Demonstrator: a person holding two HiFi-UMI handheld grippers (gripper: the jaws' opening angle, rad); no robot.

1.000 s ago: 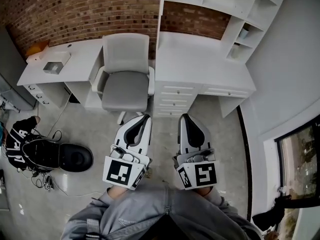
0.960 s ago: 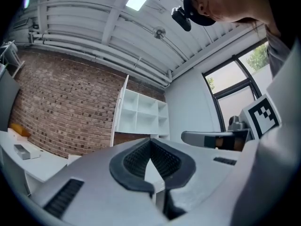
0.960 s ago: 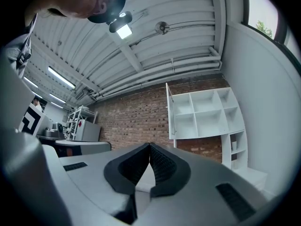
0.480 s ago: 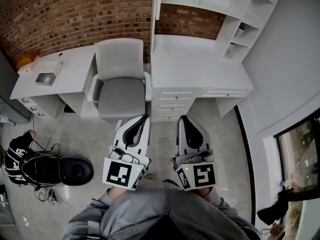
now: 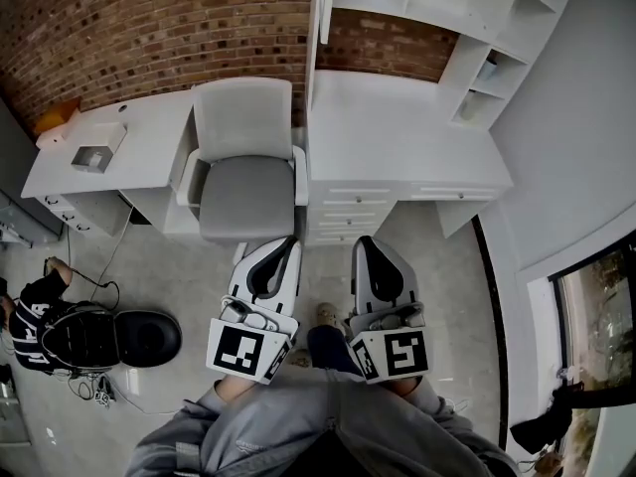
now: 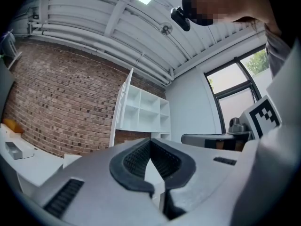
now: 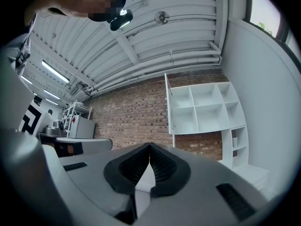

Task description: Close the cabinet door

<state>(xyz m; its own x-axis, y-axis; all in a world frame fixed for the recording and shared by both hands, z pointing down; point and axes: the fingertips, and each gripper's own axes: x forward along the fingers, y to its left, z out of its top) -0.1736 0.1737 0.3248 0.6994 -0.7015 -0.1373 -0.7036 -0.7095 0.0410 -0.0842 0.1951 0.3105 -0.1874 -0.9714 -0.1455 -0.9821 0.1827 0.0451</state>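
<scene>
Right claw closed; door seemingly ajar.

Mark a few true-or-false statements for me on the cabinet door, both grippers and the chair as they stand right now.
1. The cabinet door stands open, swung out from the shelves. True.
2. The left gripper is clamped on the door. False: its jaws are shut on nothing, and it is well short of the cabinet.
3. The right gripper is shut and empty. True.
4. The chair stands to the right of the desk below the shelves. False: it stands at that desk's left side.
</scene>
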